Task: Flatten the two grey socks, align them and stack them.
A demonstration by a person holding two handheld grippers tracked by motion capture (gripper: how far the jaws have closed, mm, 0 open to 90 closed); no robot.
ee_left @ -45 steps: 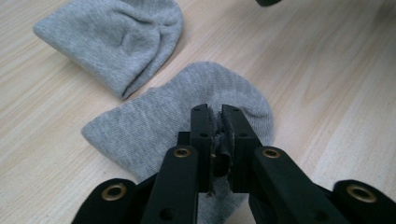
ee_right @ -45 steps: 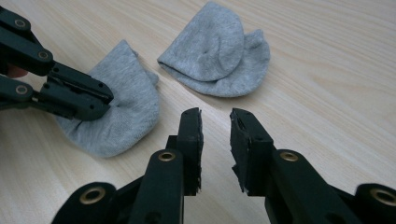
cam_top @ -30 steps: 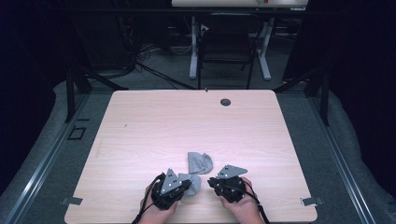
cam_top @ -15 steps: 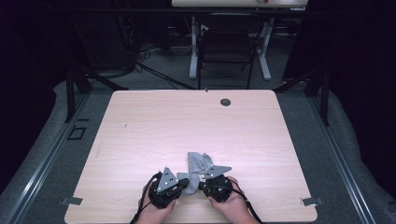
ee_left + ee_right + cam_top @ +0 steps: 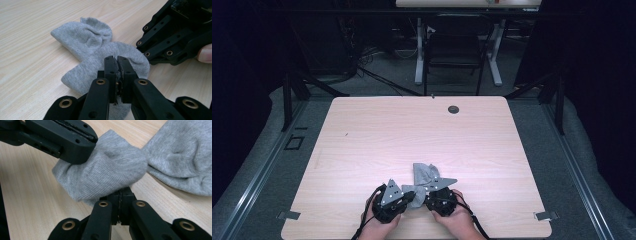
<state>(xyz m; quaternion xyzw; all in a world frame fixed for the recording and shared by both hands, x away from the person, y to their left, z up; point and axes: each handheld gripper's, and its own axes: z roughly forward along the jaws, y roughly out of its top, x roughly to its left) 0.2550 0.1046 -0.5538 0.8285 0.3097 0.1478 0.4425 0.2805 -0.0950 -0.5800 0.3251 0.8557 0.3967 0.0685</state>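
Left gripper view: left tongs (image 5: 117, 65), jaws together, clamped on a fold of one grey sock (image 5: 100, 52), knit fabric pinched between the pads. Right gripper view: right tongs (image 5: 121, 195), jaws having just closed, pressed together on the near edge of the same sock, which bunches up over the tips. High view: left tongs (image 5: 408, 196) and right tongs (image 5: 428, 194) lie close side by side near the front edge of the desk (image 5: 362, 135), each in a hand, a grey three-cornered plate on top of each. Sock (image 5: 424, 175): crumpled, one end gathered between the two tongs, the rest lying on the desk just beyond them. Desk: pale wood grain, one round dark grommet (image 5: 453, 109) near the far edge. Surround: dark floor.
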